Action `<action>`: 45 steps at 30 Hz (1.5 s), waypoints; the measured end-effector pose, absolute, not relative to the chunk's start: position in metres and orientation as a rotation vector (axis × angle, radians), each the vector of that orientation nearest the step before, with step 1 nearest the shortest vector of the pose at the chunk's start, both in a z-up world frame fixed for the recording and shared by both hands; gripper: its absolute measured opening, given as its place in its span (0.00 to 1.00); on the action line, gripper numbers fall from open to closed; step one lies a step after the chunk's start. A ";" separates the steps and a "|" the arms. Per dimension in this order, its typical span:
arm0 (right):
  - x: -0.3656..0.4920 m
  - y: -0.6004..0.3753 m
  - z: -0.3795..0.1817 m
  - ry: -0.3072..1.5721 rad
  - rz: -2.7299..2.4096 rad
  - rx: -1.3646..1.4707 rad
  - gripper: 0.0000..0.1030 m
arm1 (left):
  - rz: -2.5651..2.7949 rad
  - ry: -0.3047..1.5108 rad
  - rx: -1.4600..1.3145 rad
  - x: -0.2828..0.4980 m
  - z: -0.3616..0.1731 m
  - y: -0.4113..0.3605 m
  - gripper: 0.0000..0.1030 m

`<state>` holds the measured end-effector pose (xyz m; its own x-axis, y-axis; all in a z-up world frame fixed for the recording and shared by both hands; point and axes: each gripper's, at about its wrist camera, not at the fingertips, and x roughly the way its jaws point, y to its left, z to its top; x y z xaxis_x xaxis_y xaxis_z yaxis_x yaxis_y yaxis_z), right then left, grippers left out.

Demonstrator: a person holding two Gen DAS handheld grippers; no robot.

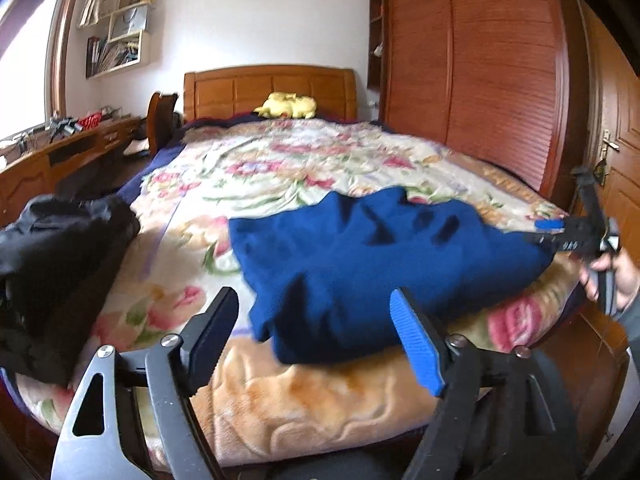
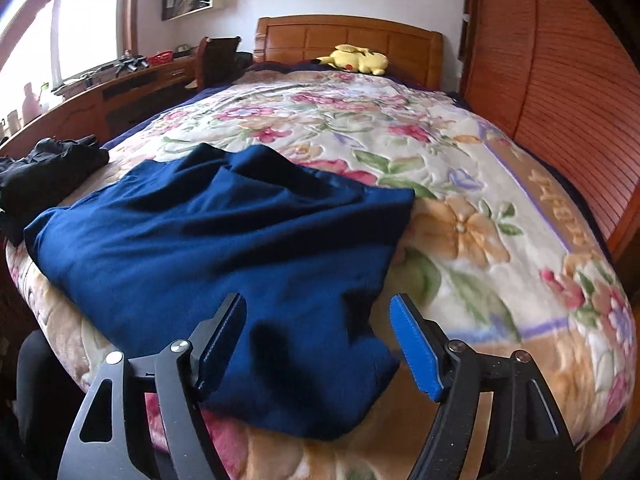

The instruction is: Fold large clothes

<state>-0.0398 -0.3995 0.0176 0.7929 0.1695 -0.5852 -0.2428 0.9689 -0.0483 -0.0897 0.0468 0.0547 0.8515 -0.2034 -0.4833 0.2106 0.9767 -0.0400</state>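
A dark blue garment (image 1: 360, 264) lies rumpled on the floral blanket near the foot of the bed; it also shows in the right wrist view (image 2: 224, 240). My left gripper (image 1: 316, 320) is open and empty, its fingers just in front of the garment's near left corner. My right gripper (image 2: 320, 328) is open and empty, its fingers straddling the garment's near right corner. The right gripper also shows in the left wrist view (image 1: 560, 232) at the garment's right edge.
A pile of black clothes (image 1: 60, 264) lies at the bed's left corner. A yellow plush toy (image 2: 356, 60) rests by the wooden headboard (image 1: 272, 88). A desk (image 1: 60, 152) stands left, a wardrobe (image 1: 480, 64) right. The floral blanket (image 2: 440, 160) covers the bed.
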 end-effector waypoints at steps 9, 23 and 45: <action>-0.043 -0.395 0.003 0.669 0.200 -0.043 0.78 | -0.243 0.481 0.030 -0.083 0.062 0.011 0.78; -0.052 -0.399 -0.004 0.621 0.190 0.067 0.78 | -0.278 0.554 0.060 -0.043 0.035 -0.027 0.78; -0.044 -0.401 -0.035 0.699 0.256 0.156 0.64 | -0.294 0.684 0.060 -0.031 -0.020 -0.037 0.78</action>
<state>-0.0445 -0.4011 -0.0353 0.7358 0.2843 -0.6147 -0.1804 0.9571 0.2267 -0.0307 -0.0373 -0.0201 0.7357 -0.2475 -0.6305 0.2867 0.9571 -0.0412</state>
